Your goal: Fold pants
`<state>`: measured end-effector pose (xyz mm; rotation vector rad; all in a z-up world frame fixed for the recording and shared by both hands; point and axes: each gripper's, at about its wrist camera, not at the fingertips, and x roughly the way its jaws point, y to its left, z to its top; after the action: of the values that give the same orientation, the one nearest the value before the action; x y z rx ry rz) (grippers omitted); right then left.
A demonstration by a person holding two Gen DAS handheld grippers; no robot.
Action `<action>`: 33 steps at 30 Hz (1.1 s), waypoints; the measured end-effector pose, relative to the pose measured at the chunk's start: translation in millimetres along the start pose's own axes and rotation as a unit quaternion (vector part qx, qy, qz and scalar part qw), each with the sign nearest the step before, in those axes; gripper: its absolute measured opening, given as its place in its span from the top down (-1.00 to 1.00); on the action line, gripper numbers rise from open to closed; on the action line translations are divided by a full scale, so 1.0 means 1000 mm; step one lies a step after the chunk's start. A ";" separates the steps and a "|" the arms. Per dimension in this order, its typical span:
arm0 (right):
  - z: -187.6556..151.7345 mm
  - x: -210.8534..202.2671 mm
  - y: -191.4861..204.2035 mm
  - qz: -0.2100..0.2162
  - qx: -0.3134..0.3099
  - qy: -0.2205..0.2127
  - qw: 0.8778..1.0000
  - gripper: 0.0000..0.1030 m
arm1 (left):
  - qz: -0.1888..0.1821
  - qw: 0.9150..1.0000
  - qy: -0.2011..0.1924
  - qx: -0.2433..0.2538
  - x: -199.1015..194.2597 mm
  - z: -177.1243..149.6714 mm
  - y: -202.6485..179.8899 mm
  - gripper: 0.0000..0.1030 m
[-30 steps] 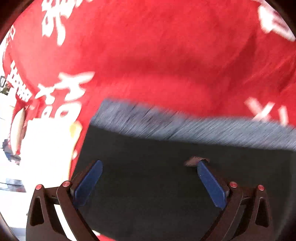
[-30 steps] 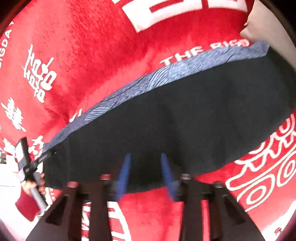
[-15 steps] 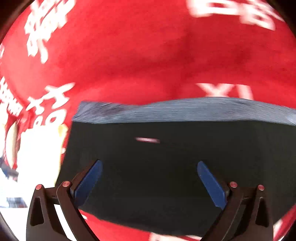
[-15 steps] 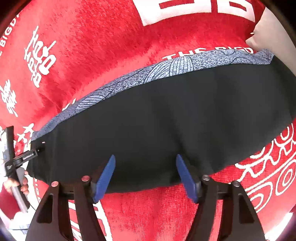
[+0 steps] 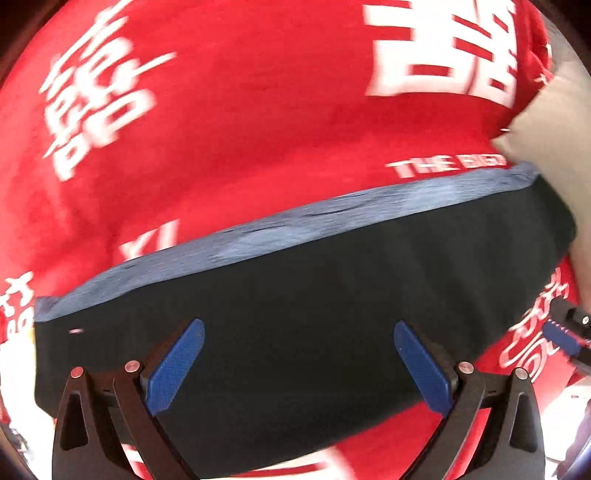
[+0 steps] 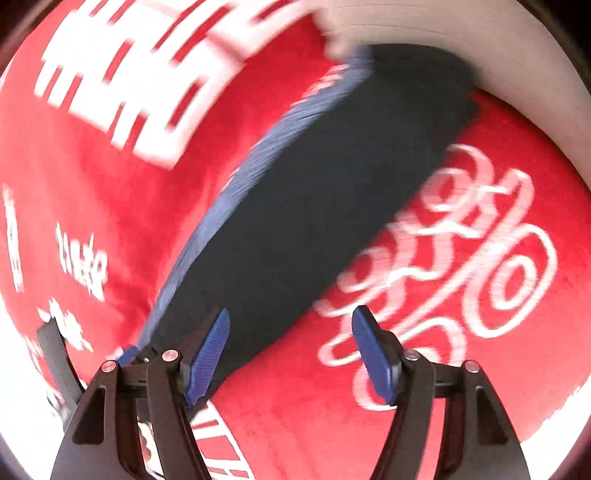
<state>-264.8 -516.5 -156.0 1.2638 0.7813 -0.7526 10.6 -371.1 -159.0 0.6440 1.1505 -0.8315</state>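
The pants point(image 5: 303, 317) are black with a blue-grey patterned band point(image 5: 295, 229) along the far edge. They lie flat and folded on a red blanket. My left gripper point(image 5: 298, 354) is open above the black cloth, empty. In the right wrist view the pants point(image 6: 314, 199) run diagonally from lower left to upper right. My right gripper point(image 6: 291, 349) is open and empty at their near edge, left finger over the cloth, right finger over the blanket. The other gripper shows at the right edge of the left wrist view point(image 5: 565, 332) and at the lower left of the right wrist view point(image 6: 55, 354).
The red blanket point(image 5: 240, 122) with white characters and lettering covers the surface under the pants. A pale grey-white surface point(image 6: 461, 33) lies beyond the blanket's far right edge, also in the left wrist view point(image 5: 561, 122). Both views are motion-blurred.
My right gripper opened, let go of the pants edge and swung right, off the cloth. My left gripper stayed open and moved right along the pants.
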 end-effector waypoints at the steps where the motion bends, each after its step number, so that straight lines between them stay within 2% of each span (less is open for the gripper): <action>1: 0.003 -0.005 -0.014 0.010 0.022 -0.009 1.000 -0.41 | -0.003 1.000 0.000 0.001 -0.001 0.003 -0.016 -1.00; 4: 0.013 -0.015 -0.043 0.039 0.067 -0.044 0.996 -0.41 | -0.010 1.000 0.004 -0.008 0.005 0.010 -0.042 -1.00; 7: 0.023 -0.016 -0.059 0.057 0.085 -0.068 0.992 -0.41 | -0.021 1.000 0.006 -0.018 0.009 0.017 -0.069 -1.00; 11: 0.040 -0.011 -0.075 0.089 0.112 -0.076 0.987 -0.41 | -0.007 1.000 -0.013 0.001 0.021 0.022 -0.105 -1.00; 13: 0.047 -0.008 -0.078 0.095 0.107 -0.084 0.986 -0.41 | 0.015 1.000 -0.001 0.020 0.039 0.019 -0.121 -1.00; 14: 0.049 -0.007 -0.079 0.099 0.105 -0.087 0.986 -0.41 | 0.013 1.000 0.004 0.009 0.049 0.016 -0.121 -1.00; 15: 0.051 -0.007 -0.081 0.105 0.104 -0.091 0.985 -0.41 | -0.002 1.000 -0.015 -0.017 0.049 0.013 -0.115 -1.00; 16: 0.054 -0.007 -0.083 0.112 0.104 -0.095 0.984 -0.41 | -0.010 1.000 -0.016 -0.024 0.051 0.012 -0.113 -1.00; 21: 0.074 0.000 -0.081 0.123 0.090 -0.107 0.983 -0.41 | -0.010 0.999 -0.036 -0.019 0.051 0.008 -0.114 -1.00; 24: 0.086 0.005 -0.076 0.110 0.093 -0.091 0.985 -0.39 | -0.011 0.999 -0.040 -0.020 0.051 0.007 -0.115 -1.00; 25: 0.088 0.006 -0.076 0.101 0.099 -0.083 0.986 -0.14 | -0.010 0.999 -0.041 -0.021 0.048 0.004 -0.114 -1.00; 26: 0.091 0.007 -0.074 0.079 0.103 -0.068 0.989 0.56 | -0.009 0.999 -0.041 -0.022 0.048 0.005 -0.115 -1.00; 27: 0.093 0.008 -0.072 0.055 0.102 -0.057 0.992 0.73 | -0.008 0.999 -0.041 -0.022 0.048 0.004 -0.115 -1.00; 29: 0.094 -0.001 -0.060 0.040 0.075 -0.059 0.995 0.74 | -0.006 0.999 -0.044 -0.022 0.047 0.002 -0.116 -1.00; 31: 0.090 -0.019 -0.023 0.019 -0.017 -0.076 0.997 0.74 | -0.007 0.998 -0.051 -0.022 0.046 -0.002 -0.117 -1.00; 33: 0.084 -0.028 0.009 0.019 -0.085 -0.082 0.993 0.75 | -0.006 0.998 -0.061 -0.022 0.045 -0.007 -0.119 -1.00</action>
<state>-264.6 -596.8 -116.8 1.0478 0.6715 -0.7332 -84.0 -441.7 -207.0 0.5428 1.0601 -0.8421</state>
